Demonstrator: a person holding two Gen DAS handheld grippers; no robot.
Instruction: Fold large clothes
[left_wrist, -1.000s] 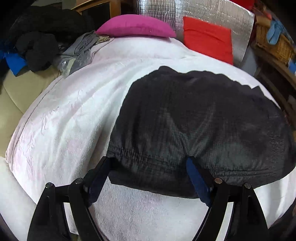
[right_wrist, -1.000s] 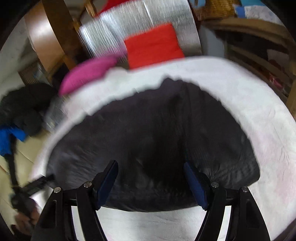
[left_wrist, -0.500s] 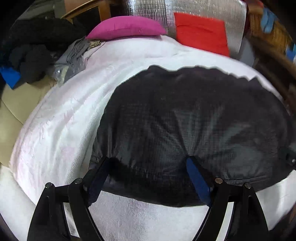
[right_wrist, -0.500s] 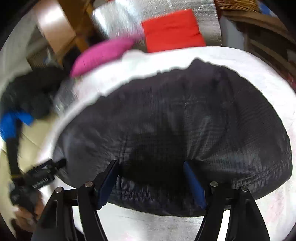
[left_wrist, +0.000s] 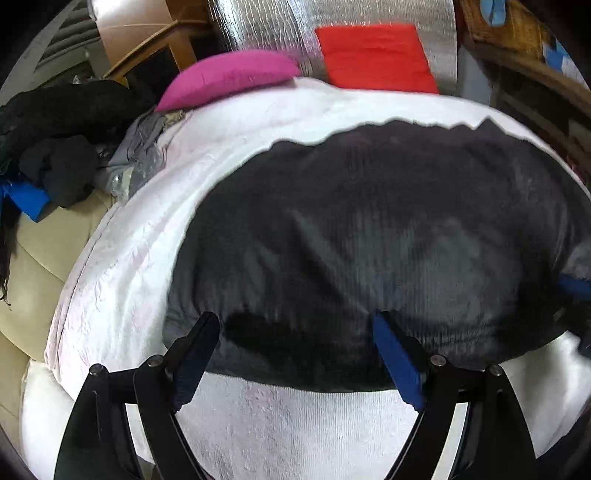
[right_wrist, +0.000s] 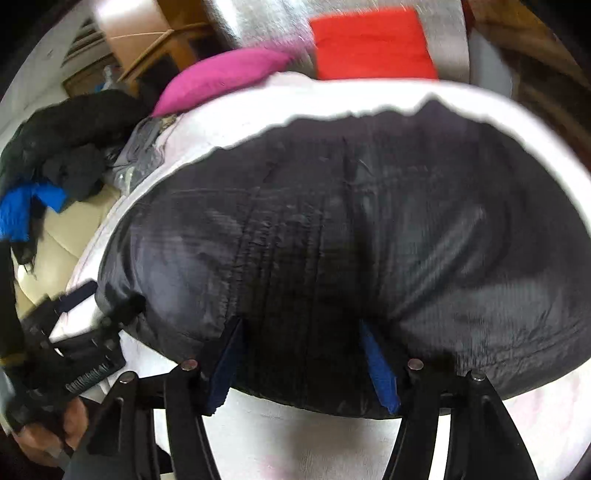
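I had both pairs of fingers down at the near edge of the black quilted nylon garment (left_wrist: 369, 229), which lay spread flat in a broad rounded shape on the white textured blanket (left_wrist: 122, 258) covering the bed. My left gripper (left_wrist: 295, 332) stood wide open, its blue-padded fingers (left_wrist: 397, 363) straddling the garment's near hem; the pads did not press on the cloth. My right gripper (right_wrist: 301, 343) sat further along the same hem. Its fingers (right_wrist: 378, 365) had just been closing, with the dark fabric bunched between them, though a gap still showed on either side and the pads had not clamped it. In the right wrist view my left hand (right_wrist: 48, 432) was visible at the lower left, wrapped around the other tool at the garment's corner.

Beyond the garment, at the far edge of the bed, lay a magenta oval cushion (left_wrist: 229, 75) and, just beside it, a red rectangular cushion (left_wrist: 376, 55) leaning against a silver foil-faced panel (left_wrist: 266, 26). To the left, off the blanket, a heap of black clothing (left_wrist: 62, 122) sat with a grey crumpled piece (left_wrist: 140, 151) and a blue piece (left_wrist: 27, 197) on a cream surface (left_wrist: 37, 251).
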